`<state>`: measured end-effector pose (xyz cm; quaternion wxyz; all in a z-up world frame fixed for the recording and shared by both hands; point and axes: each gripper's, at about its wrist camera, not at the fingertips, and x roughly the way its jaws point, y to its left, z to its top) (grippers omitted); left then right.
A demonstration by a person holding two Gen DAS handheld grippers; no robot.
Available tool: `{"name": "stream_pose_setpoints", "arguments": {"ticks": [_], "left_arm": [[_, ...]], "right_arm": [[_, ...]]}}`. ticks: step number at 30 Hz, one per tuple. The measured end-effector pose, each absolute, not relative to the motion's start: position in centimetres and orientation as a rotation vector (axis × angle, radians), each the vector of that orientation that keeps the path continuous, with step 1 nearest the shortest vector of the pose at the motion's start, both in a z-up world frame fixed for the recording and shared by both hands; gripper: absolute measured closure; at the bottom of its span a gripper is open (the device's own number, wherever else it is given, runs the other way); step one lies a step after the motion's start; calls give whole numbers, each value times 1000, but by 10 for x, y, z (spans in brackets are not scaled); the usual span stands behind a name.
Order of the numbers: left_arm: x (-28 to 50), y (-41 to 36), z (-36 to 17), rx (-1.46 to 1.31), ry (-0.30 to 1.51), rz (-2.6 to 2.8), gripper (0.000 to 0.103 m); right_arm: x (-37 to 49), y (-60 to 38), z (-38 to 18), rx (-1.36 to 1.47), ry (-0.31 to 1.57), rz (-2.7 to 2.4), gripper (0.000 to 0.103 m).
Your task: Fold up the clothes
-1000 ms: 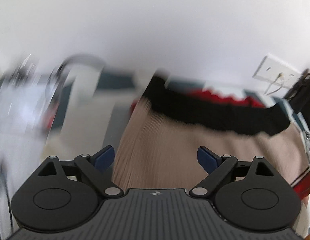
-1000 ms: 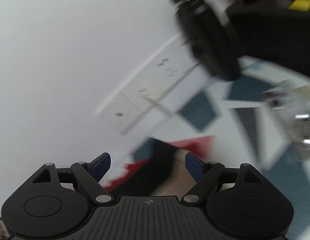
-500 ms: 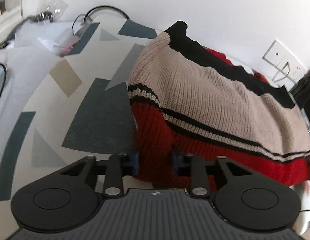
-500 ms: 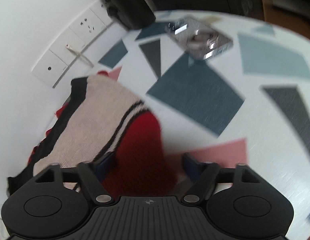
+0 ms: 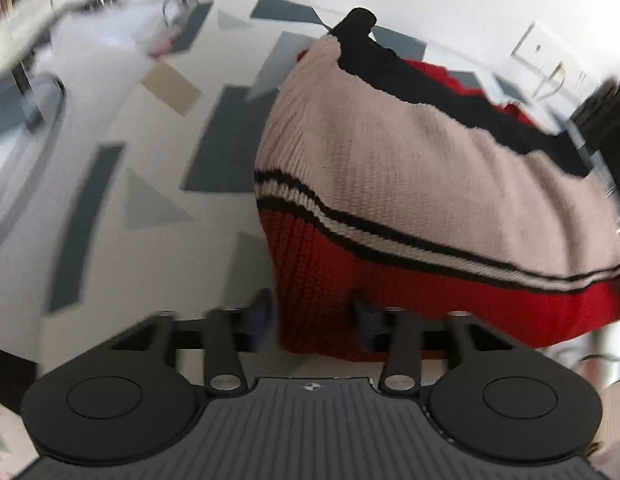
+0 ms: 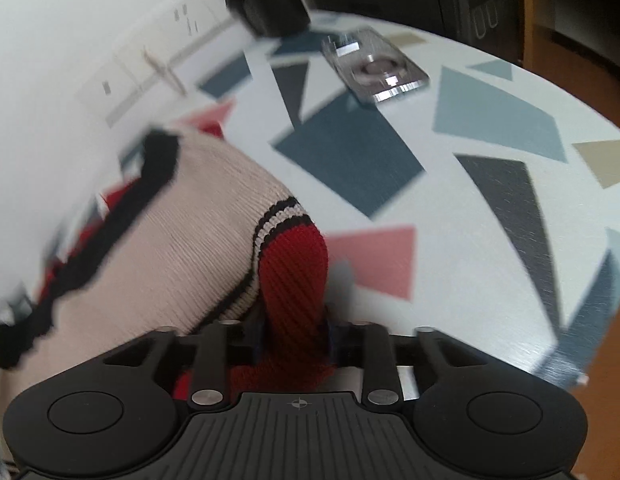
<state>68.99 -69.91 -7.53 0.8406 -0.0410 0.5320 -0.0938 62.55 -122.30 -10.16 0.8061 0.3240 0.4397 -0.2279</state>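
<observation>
The fingers of the left gripper (image 5: 313, 314) and right gripper (image 6: 296, 330) seem to pinch the red edge of the sweater (image 5: 409, 168) at mid-frame, so lift both corners evenly together.

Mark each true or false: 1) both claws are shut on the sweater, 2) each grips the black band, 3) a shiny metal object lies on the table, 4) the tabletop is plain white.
1) True: the left claw and right claw each pinch the sweater.
2) False: both grip the red part; the black band runs along the far edge.
3) True: a shiny metal object lies beyond the sweater.
4) False: the table is white with coloured geometric patches.
</observation>
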Motion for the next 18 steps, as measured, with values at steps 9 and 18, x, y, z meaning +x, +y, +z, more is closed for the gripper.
{"name": "stream_pose_setpoints", "arguments": {"ticks": [9, 18], "left_arm": [[728, -723, 9, 182, 758, -262, 18], [841, -786, -26, 378, 771, -305, 18]], "right_arm": [[668, -1212, -3, 534, 686, -375, 36], [803, -1217, -30, 273, 685, -285, 23]]}}
